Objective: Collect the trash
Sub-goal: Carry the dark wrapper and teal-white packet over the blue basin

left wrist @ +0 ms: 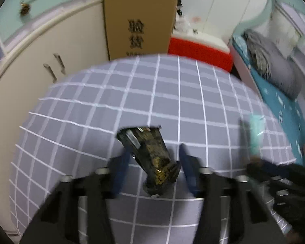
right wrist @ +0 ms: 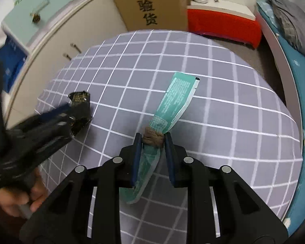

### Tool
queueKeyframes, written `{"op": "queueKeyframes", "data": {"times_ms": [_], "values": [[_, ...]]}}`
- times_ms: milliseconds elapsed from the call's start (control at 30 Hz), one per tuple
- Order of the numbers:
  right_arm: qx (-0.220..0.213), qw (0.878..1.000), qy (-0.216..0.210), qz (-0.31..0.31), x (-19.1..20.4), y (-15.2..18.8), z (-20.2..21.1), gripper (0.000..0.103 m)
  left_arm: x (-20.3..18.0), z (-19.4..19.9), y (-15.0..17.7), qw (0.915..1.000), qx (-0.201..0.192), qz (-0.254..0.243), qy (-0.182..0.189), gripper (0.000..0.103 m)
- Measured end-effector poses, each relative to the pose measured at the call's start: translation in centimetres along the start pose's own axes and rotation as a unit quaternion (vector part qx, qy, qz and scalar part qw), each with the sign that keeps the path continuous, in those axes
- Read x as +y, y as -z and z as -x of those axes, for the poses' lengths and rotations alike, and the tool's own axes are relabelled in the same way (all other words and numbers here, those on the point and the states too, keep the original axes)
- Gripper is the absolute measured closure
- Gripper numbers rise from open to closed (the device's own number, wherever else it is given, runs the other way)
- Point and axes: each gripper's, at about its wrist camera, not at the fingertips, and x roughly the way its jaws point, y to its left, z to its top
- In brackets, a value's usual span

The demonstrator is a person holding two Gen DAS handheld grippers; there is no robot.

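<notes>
A: Count with me: two pieces of trash on the checked tablecloth (right wrist: 223, 93), two grippers, one for each.

B: The left gripper (left wrist: 154, 154) straddles the dark wrapper (left wrist: 150, 154), black with gold print, crumpled, one end torn open. Its blue fingers (left wrist: 121, 172) sit either side, but the picture is blurred; I cannot tell if they pinch it.

A: The right wrist view is sharper. The right gripper (right wrist: 152, 140) has its fingers clamped on the teal wrapper (right wrist: 172, 99), a long flat sachet with white print, pinched where a brown lump sits at its waist. One end sticks out over the cloth, the other trails back between the fingers.

B: That view alone shows a hand (right wrist: 20, 199) on the left tool. From the left, the teal wrapper is only a smear.

A: Behind the table: one cardboard box (right wrist: 150, 2), one red box (right wrist: 223, 26).
</notes>
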Motion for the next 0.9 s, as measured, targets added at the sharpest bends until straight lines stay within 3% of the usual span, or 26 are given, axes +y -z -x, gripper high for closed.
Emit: {"op": "queueKeyframes", "data": {"times_ms": [133,333,533,667,900], "values": [[-0.022,0.999,-0.013,-0.029,-2.1,0.8,2.6,0.08,-1.2,0.3,-0.2,1.0,0.003,-0.007,0.005,0.092],[-0.067,0.995,-0.034,-0.064,-5.6,3.2,9.3,0.08,-7.3,6.5,0.9,0.9982,-0.037,-0.04,0.027,0.093],[-0.12,0.99,-0.031,-0.063,-9.7,6.4,17.9,0.08,-16.7,13.5,4.1,0.9921,-0.067,-0.085,0.063,0.093],[-0.154,0.985,-0.021,-0.069,-13.2,9.2,24.5,0.08,-23.1,17.8,6.6,0.986,-0.082,-0.118,0.085,0.093],[-0.18,0.979,-0.019,-0.093,-16.6,14.3,30.7,0.08,-31.3,23.2,10.1,0.975,-0.111,-0.161,0.105,0.092]]}}
